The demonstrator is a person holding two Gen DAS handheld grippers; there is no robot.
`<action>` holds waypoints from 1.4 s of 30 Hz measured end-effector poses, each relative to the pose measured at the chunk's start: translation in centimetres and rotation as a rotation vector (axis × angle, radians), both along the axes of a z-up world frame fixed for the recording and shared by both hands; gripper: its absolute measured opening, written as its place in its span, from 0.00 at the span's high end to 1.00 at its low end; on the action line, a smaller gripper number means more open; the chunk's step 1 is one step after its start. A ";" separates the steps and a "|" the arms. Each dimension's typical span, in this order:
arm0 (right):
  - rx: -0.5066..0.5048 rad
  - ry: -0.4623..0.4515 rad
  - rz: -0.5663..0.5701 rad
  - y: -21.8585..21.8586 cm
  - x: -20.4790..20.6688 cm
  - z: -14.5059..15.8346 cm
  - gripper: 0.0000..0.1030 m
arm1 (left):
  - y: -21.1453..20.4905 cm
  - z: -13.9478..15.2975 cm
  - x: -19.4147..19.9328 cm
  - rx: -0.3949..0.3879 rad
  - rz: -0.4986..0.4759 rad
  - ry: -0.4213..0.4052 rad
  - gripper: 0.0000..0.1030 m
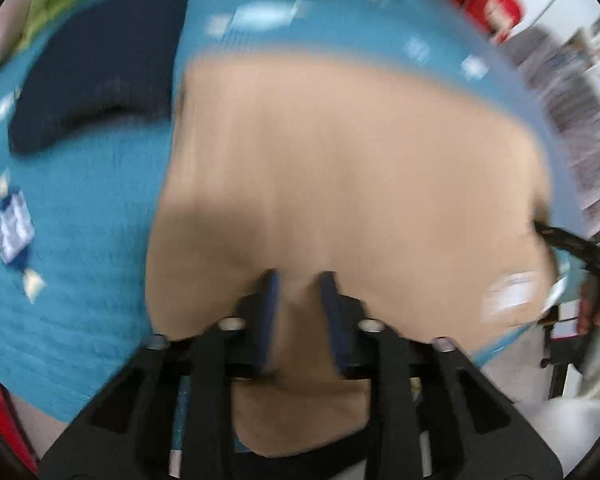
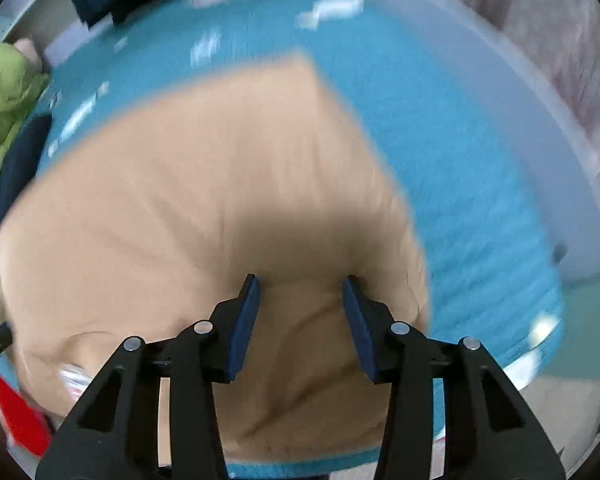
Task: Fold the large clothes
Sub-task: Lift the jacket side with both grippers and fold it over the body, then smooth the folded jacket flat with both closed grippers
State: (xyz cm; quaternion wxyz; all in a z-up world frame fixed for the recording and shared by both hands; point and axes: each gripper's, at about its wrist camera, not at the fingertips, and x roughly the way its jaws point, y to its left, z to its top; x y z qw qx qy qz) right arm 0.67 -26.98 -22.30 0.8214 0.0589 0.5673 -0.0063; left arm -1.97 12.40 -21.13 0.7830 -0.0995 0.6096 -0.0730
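Observation:
A large tan garment (image 1: 340, 168) lies spread flat on a blue patterned cover (image 1: 80, 220); both views are blurred. My left gripper (image 1: 298, 280) hangs just over its near edge, jaws a narrow gap apart, with tan cloth showing between them and nothing visibly pinched. In the right wrist view the same tan garment (image 2: 204, 208) fills the middle. My right gripper (image 2: 300, 284) is open wide above its near right part, the pads clear of the cloth. A white label (image 1: 508, 292) sits near the garment's right edge.
A dark navy garment (image 1: 100, 64) lies folded to the left of the tan one, and a green garment (image 2: 4, 88) sits beyond it. A red object (image 1: 488, 0) stands at the back right. A person's hand (image 1: 596, 308) shows at the right edge. The blue cover (image 2: 480, 184) extends to the right.

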 end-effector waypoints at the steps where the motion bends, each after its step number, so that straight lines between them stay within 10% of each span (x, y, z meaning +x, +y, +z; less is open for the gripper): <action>1: -0.005 -0.007 -0.004 -0.2 -0.4 0.0 0.60 | 0.7 -0.4 -0.4 -0.037 0.010 -0.013 0.85; 6: -0.018 -0.037 0.007 0.6 -1.4 2.7 0.58 | 2.6 1.6 -0.8 -0.045 0.059 -0.031 0.97; 12: 0.109 -0.342 0.074 3.4 0.0 9.9 0.61 | 0.3 8.0 0.3 -0.065 -0.013 -0.244 0.97; 17: 0.119 -0.538 0.157 8.5 3.7 12.3 0.96 | -3.7 9.9 4.6 -0.099 -0.030 -0.408 0.97; 32: 0.269 -0.227 0.335 14.9 10.6 1.0 1.00 | -6.5 -0.3 11.9 -0.136 0.116 -0.315 0.98; 42: 0.085 -0.286 0.257 8.8 12.3 0.5 1.00 | -1.0 -1.4 12.8 0.038 0.233 -0.345 0.98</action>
